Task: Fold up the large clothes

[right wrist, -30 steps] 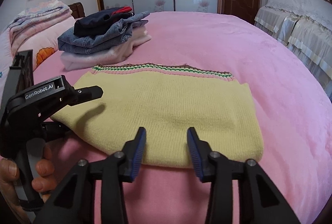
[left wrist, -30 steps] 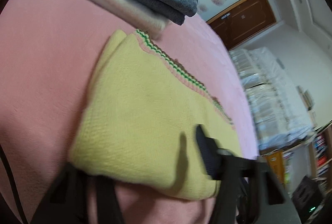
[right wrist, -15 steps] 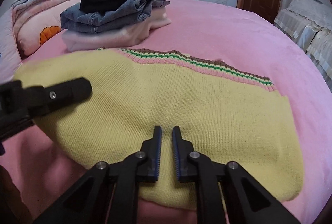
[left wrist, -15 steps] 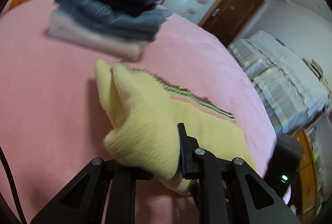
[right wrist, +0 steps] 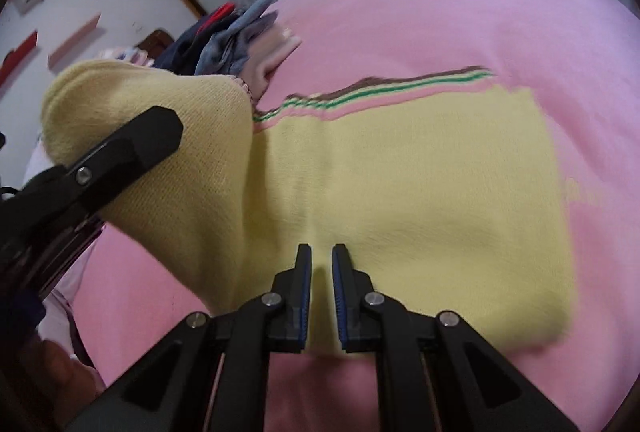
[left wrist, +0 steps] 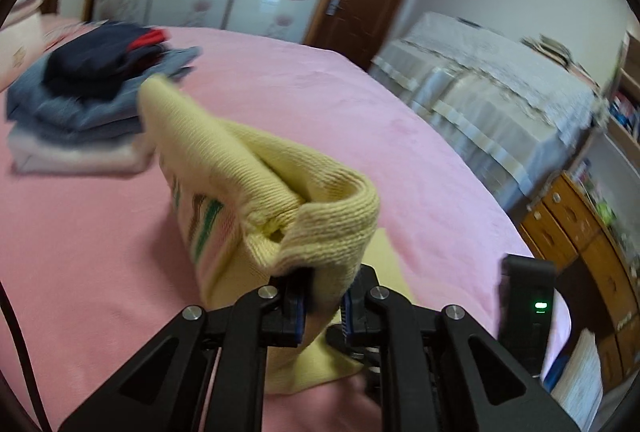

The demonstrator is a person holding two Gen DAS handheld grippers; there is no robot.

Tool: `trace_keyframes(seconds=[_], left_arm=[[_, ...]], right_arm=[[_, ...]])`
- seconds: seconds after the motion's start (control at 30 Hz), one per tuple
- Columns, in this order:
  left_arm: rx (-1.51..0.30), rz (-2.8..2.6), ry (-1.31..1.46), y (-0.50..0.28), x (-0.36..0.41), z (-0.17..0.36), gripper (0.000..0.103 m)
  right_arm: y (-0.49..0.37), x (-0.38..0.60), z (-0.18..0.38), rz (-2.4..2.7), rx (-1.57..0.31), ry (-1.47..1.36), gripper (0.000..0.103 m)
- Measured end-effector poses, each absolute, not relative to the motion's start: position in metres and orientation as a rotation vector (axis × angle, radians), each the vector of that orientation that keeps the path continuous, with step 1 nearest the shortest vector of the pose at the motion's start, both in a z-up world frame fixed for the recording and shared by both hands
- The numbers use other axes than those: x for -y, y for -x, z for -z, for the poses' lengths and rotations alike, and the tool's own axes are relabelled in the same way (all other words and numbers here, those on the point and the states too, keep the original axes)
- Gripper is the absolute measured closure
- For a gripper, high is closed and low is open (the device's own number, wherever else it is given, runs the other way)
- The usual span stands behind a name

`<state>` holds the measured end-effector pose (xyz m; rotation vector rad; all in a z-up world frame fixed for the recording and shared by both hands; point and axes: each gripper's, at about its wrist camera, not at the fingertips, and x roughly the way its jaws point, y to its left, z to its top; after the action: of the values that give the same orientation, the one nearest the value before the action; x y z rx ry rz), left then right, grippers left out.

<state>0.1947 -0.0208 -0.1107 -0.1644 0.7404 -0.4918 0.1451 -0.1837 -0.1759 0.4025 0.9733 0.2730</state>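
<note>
Holding a thick fold of the yellow sweater (left wrist: 280, 191) between its fingers, my left gripper (left wrist: 324, 306) lifts that side up from the pink bed (left wrist: 80, 232), so the striped hem (left wrist: 204, 228) hangs beneath the raised part. My right gripper (right wrist: 321, 296) has its fingers very narrow at the near edge of the sweater, which lies flat there, but I cannot tell if any cloth is caught between them. Behind the sweater, a pile of folded clothes (left wrist: 80, 103) rests on the bed.
</note>
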Motion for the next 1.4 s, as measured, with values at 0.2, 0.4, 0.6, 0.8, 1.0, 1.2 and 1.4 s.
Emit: trace_keyframes(seconds=[0.2,0.4,0.6,0.8,1.0,1.2,1.4], left_arm=[[-0.908,0.592,-0.005,-0.195,0.084,0.155,0.092],[-0.974,0.575,-0.080,-0.189,0.096,0.179,0.082],[-0.985,0.613,0.056,-0.176,0.065,0.145,0.043],[-0.923,0.549,0.221,-0.172,0.005,0.113,0.037],[-1.000,0.373,0.220,-0.191,-0.027,0.139,0.037],[-1.028,0.358,0.172,-0.206,-0.010,0.157,0.037],[-1.017,0.383,0.123,-0.215,0.014,0.154,0.037]], right_arm=[[-0.096,0.249,0.165,-0.131,-0.955,-0.366,0.093],[-0.081,0.267,0.165,-0.060,-0.969,-0.364,0.092],[-0.081,0.267,0.151,-0.080,-0.929,-0.386,0.092],[-0.084,0.262,0.124,-0.141,-0.878,-0.393,0.082],[-0.110,0.239,0.120,-0.200,-0.900,-0.352,0.065],[-0.144,0.213,0.142,-0.239,-1.012,-0.274,0.066],[-0.137,0.237,0.143,-0.219,-0.988,-0.383,0.095]])
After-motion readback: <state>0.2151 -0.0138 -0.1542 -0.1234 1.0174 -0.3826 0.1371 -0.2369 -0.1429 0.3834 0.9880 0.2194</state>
